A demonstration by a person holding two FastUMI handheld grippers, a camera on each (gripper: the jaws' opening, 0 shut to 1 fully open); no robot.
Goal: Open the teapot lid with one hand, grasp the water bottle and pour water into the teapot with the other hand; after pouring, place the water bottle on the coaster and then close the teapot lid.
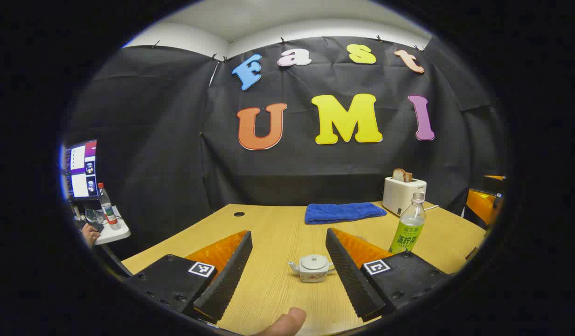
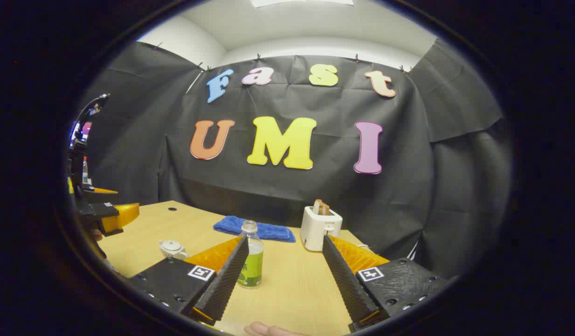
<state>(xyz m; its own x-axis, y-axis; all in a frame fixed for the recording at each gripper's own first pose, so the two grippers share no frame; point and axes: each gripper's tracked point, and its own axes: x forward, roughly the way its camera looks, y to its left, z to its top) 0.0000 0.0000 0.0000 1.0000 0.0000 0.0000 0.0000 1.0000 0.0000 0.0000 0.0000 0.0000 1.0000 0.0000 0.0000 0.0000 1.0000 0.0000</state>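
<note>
While both grippers gape empty, left gripper (image 1: 287,270) facing lidded teapot (image 1: 313,268), green-labelled water bottle (image 2: 251,254) beside right gripper (image 2: 282,275).

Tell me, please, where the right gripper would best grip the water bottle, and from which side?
Probably around the water bottle body at the labelled middle, coming level from the near side: it stands upright on the table, cap on, ahead of the open right gripper.

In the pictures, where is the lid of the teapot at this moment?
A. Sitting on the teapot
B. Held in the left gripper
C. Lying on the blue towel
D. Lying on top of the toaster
A: the lid sits on the teapot, which stands on the table between the fingers of the open left gripper, untouched.
</note>
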